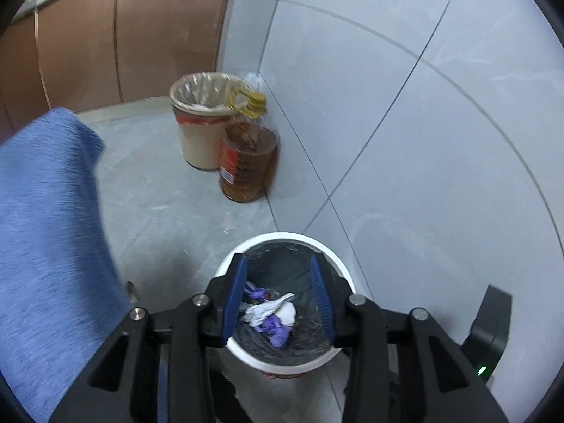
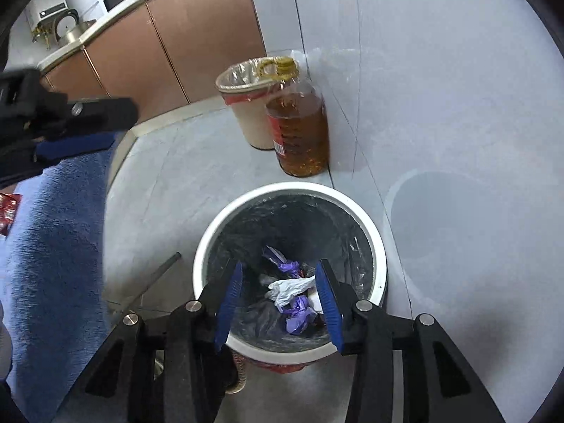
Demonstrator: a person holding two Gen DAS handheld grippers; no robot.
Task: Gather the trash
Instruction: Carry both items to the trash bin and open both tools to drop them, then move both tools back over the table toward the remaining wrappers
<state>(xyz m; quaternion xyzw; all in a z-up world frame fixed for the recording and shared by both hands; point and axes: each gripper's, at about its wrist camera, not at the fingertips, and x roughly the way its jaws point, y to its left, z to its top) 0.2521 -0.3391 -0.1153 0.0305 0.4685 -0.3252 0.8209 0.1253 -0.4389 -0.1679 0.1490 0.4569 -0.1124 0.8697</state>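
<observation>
A white trash bin [image 1: 261, 241] with a black liner stands on the floor by the tiled wall; it also shows in the right wrist view [image 2: 289, 187]. Inside lie crumpled white paper [image 1: 271, 308] and purple wrappers [image 1: 276, 328], also seen in the right wrist view as white paper [image 2: 290, 289] and purple wrappers [image 2: 299, 313]. My left gripper [image 1: 278, 268] is open and empty above the bin's mouth. My right gripper [image 2: 280, 271] is open and empty above the same bin. The left gripper's body [image 2: 70, 112] shows at the left in the right wrist view.
A beige bin [image 1: 197, 134] with a clear liner stands in the corner, with a large oil bottle [image 1: 248, 165] beside it. Brown cabinets [image 1: 123, 35] run along the back. A blue cloth surface [image 1: 46, 229] fills the left. A red packet [image 2: 7, 211] lies at the far left.
</observation>
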